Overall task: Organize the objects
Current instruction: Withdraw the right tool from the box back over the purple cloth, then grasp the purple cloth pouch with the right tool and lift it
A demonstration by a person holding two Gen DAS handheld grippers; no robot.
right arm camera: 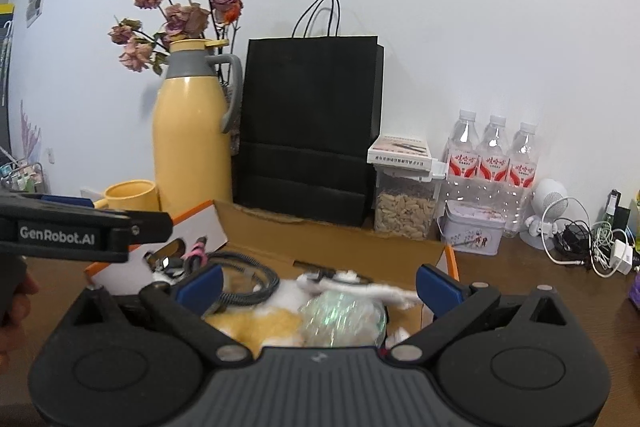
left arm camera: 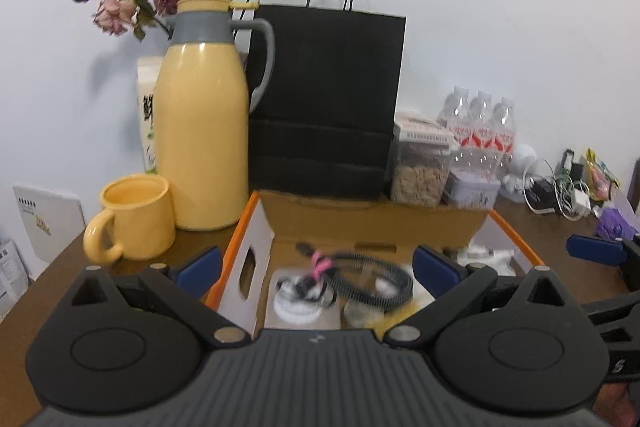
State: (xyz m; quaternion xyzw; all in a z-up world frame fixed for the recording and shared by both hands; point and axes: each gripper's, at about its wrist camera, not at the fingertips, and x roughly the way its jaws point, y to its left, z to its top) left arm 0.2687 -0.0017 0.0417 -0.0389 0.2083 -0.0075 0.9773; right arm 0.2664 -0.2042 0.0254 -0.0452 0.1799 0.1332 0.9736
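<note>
An open cardboard box with orange edges sits on the wooden table right in front of both grippers. Inside lie a black braided cable bound by a pink tie and a white round item. My left gripper hovers over the box's near side, open, with nothing between its blue pads. In the right wrist view the box also holds a yellow plush piece, an iridescent ball and a white fluffy strip. My right gripper is open wide above them, holding nothing.
Behind the box stand a yellow thermos, a yellow mug, a black paper bag, a clear jar of snacks, a small tin and three water bottles. Tangled chargers lie at the right.
</note>
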